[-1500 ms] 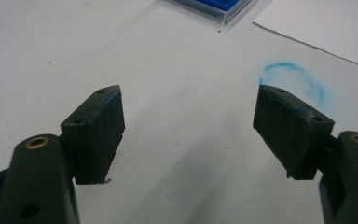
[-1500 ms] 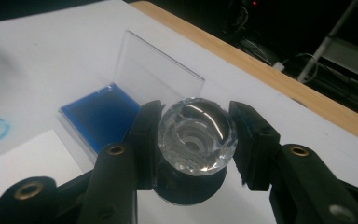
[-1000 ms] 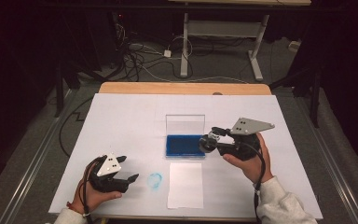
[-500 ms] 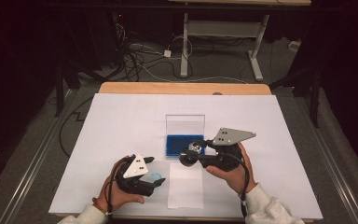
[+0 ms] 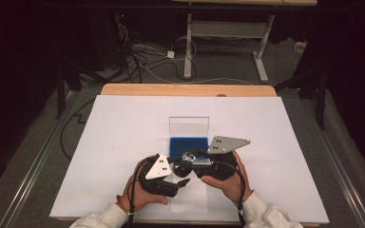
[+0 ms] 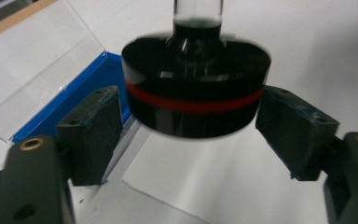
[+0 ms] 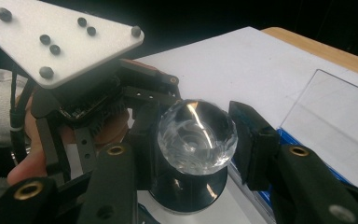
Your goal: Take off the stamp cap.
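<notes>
A clear faceted crystal [image 7: 196, 137] stands on a round black base [image 6: 196, 102] with a red band; in the high view this piece [image 5: 186, 164] hangs just in front of the blue case [image 5: 188, 145]. My right gripper [image 7: 196, 144] is shut on the crystal head. My left gripper [image 6: 193, 140] is open, its pads [image 6: 93, 135] flanking the black base, which looks blurred. From above, the left gripper [image 5: 181, 175] and right gripper [image 5: 191, 160] meet at the piece.
The blue case has a clear lid [image 5: 188, 127] standing upright behind it. A small white sheet [image 5: 190, 199] lies in front of the case on the white table cover [image 5: 100, 142]. The wooden table edge [image 5: 185, 89] runs along the back.
Both hands have come together at the table's middle front. The right gripper carried the crystal piece left and nearer; the left gripper moved right until its jaws flank the base.
</notes>
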